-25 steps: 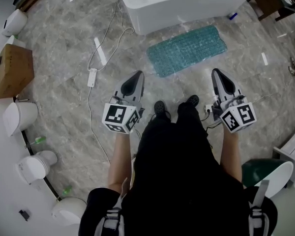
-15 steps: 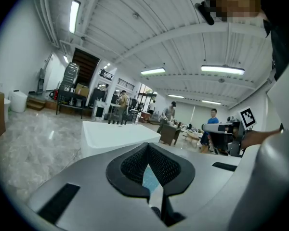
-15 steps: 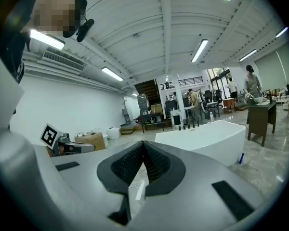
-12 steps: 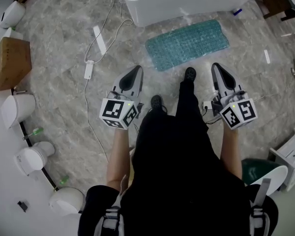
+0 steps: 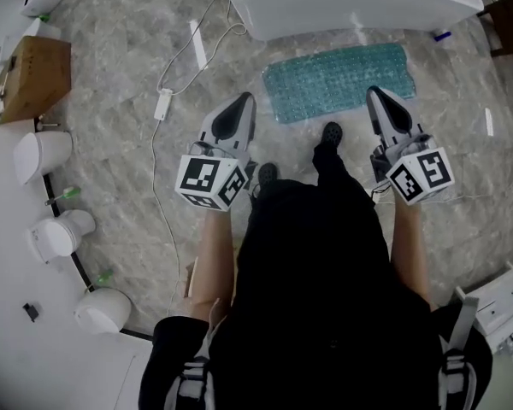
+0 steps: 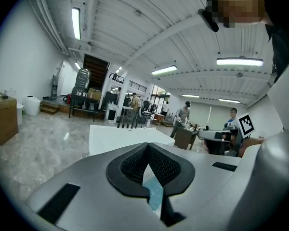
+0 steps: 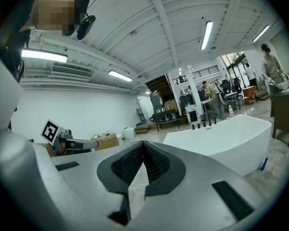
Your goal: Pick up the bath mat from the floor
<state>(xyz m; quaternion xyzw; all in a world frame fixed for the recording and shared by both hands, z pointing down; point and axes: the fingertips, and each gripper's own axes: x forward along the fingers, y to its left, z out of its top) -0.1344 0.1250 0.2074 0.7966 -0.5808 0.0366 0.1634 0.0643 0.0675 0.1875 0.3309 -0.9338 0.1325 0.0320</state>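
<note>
Ceiling strip lights [image 6: 240,61] shine evenly; fisheye corners warp dark.

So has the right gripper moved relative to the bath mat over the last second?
Yes. The right gripper has come forward toward the bath mat: earlier bare floor showed between them in the head view, now its tip overlaps the mat's near edge.

No legible words, brands or numbers; only black-and-white square code patterns on the cube [image 5: 209,182] of the left tool [image 5: 242,101] and the cube [image 5: 421,176] of the right tool [image 5: 376,94].
</note>
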